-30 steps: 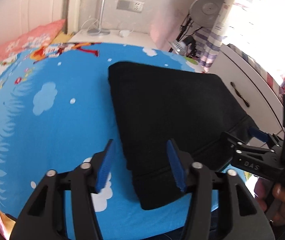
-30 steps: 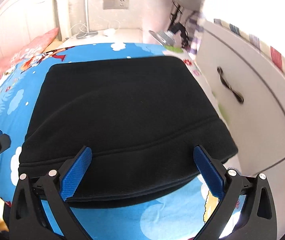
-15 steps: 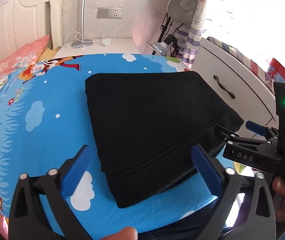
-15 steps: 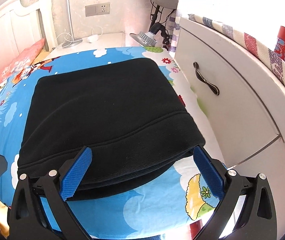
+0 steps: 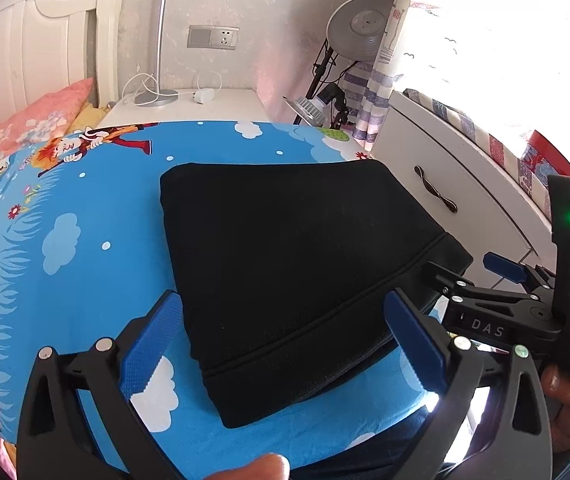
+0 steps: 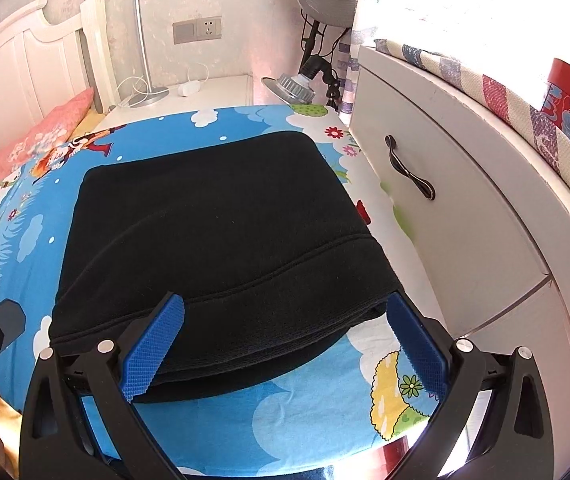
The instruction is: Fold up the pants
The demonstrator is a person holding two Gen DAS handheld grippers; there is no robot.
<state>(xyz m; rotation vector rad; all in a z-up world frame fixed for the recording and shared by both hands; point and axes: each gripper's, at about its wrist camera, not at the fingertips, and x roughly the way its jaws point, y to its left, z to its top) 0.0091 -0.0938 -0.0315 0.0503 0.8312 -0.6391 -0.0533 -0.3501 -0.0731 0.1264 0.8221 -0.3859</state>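
Left wrist view: pants [image 5: 285, 264] folded flat on bed [image 5: 65, 248] — left claw [image 5: 281, 336] and right claw [image 6: 285, 340] spread, empty; folding looks done, next maybe smoothing.

Black hand-held gripper [image 5: 281, 340], blue ribbed pads [image 5: 151, 346], silver screws

The bed [image 5: 85, 248] is covered by a bright blue cartoon sheet [image 6: 293, 420] with white clouds, flowers and small figures. The folded black pants [image 5: 293, 272] lie flat directly on this sheet, as a thick, neat, roughly rectangular stack. Their stitched waistband edge is at the near side, close to the near edge of the bed. Far from the pants, at the far left by the white headboard [image 5: 25, 60], a pink flowered pillow [image 5: 25, 128] lies on the bed. Around the pants the sheet is smooth.
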